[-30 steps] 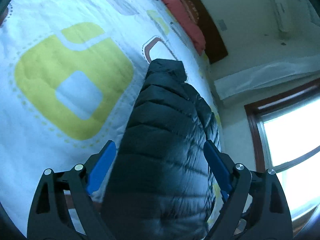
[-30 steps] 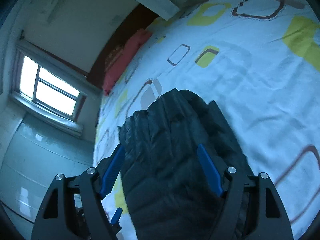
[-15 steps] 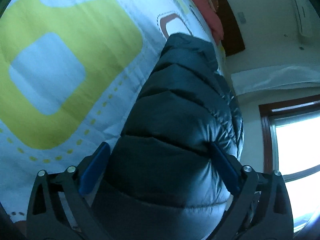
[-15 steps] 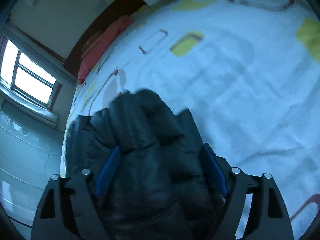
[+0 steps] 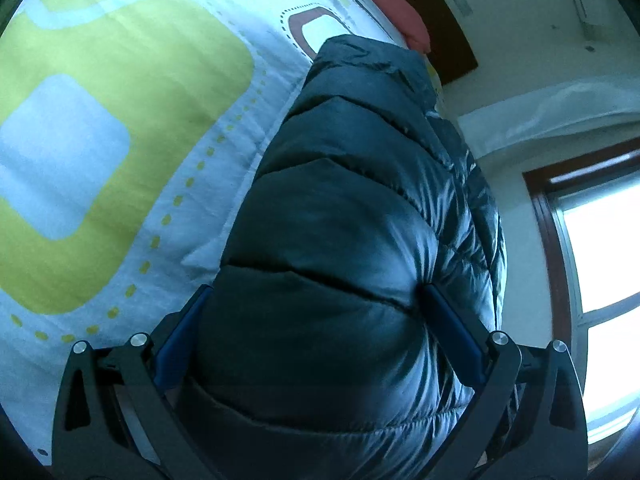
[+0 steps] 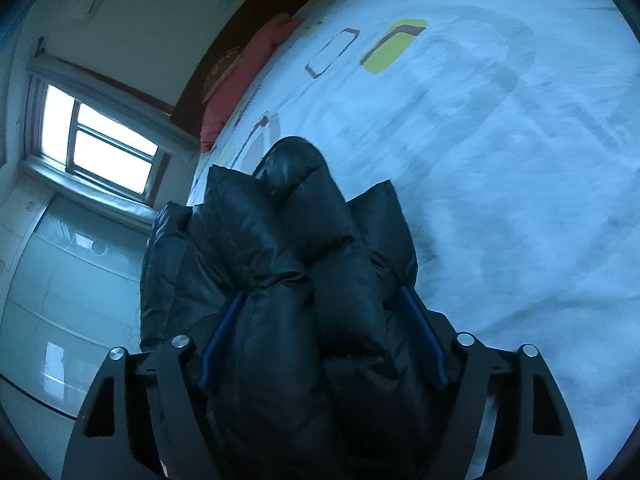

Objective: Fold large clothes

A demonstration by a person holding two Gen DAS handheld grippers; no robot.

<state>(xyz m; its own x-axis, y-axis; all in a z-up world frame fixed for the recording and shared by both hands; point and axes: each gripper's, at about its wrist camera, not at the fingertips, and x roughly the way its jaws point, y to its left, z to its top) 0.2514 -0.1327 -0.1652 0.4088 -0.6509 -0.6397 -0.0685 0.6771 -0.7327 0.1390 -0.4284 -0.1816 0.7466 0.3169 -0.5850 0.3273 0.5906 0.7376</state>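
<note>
Grippers (image 5: 316, 300) (image 6: 320, 304) astride puffy jacket (image 5: 360, 220)

I take the jacket (image 5: 352, 248) as landmark. It lies on the bed (image 5: 120, 140), along the bed edge nearest the window (image 5: 600, 260). My left gripper (image 5: 316, 320) sits at the jacket's near end, one finger on either side of its bulk, the padding bulging between and touching both. My right gripper (image 6: 320, 320) likewise straddles a bunched part of the jacket (image 6: 280, 280), fingers pressed in on both sides. Beyond the jacket's far end, a pillow (image 6: 248, 80) lies against the headboard (image 6: 256, 20). In the right wrist view, open bed (image 6: 500, 160) spreads right of the jacket; window (image 6: 100, 148) and floor (image 6: 72, 300) lie to its left.
</note>
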